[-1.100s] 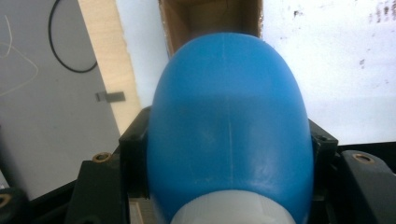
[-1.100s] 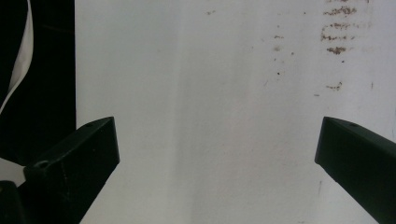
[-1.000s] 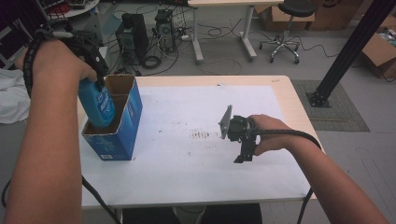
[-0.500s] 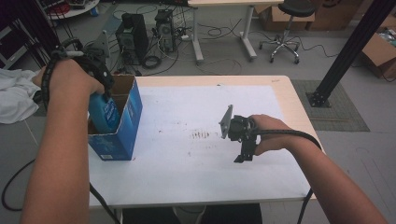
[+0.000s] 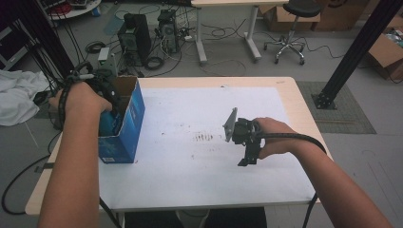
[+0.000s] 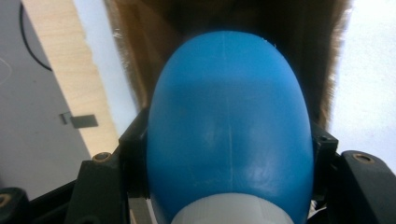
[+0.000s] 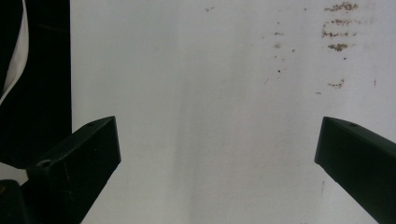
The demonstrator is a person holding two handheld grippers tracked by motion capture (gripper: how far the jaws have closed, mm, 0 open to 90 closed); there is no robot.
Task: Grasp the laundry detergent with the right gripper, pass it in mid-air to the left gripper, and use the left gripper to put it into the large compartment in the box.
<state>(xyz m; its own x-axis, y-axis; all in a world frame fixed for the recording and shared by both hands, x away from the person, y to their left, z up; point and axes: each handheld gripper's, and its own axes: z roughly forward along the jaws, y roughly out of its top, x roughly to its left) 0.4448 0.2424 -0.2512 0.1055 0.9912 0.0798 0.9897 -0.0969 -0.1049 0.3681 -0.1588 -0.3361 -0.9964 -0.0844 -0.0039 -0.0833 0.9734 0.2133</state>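
Deep inside the open blue box [image 5: 124, 124], the blue bottle [image 6: 229, 130] is mostly hidden behind the person's left hand [image 5: 81, 97]; its white cap, nearest the left gripper [image 5: 102, 90], is apparently cropped by the frame's bottom edge.

The right gripper [image 7: 217, 154] holds its fingers [image 7: 79, 158] wide apart over a white, brown-speckled sheet [image 7: 210, 93].

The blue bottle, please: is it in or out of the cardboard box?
Partly in: the blue bottle, clamped by the left tongs, dips between the cardboard box walls.
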